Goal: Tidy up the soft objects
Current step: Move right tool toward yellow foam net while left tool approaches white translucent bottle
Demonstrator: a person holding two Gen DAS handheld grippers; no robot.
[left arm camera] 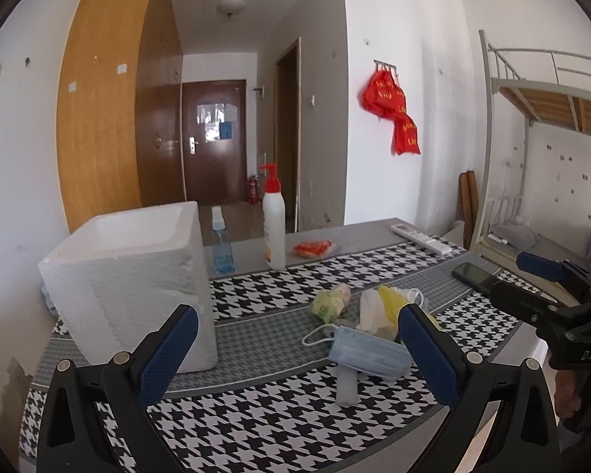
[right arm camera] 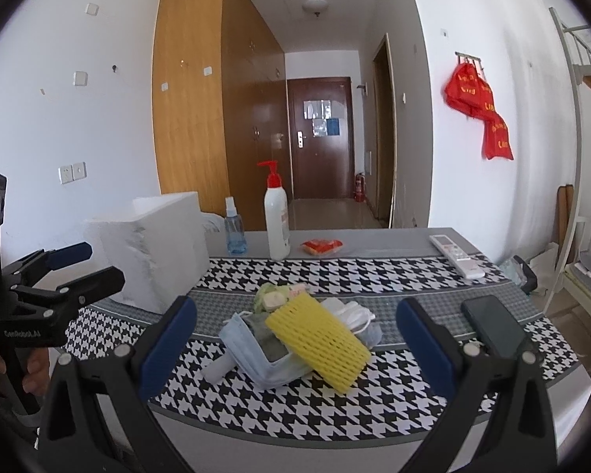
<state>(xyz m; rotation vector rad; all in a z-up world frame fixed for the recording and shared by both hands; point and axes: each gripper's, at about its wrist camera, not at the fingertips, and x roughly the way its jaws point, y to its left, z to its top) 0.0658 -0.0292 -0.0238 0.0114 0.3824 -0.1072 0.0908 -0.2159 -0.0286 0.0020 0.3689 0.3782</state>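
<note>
Low in the middle of the right wrist view sits a small heap of soft things. A yellow foam net sleeve [right arm camera: 319, 341] lies tilted across the top, its lower end toward the bottom right. Under it, at left, a blue face mask [right arm camera: 252, 351] is crumpled, ear loop loose. White masks [right arm camera: 352, 315] peek out behind at right. A greenish crumpled bag [right arm camera: 268, 299] sits just above the heap.

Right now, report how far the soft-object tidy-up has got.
Nothing looks done: the foam box shows nothing inside from here. Nothing in hand either: left claw and right claw are open and empty. Left: blue face mask, yellow foam net and the rest of the pile on the table.
</note>
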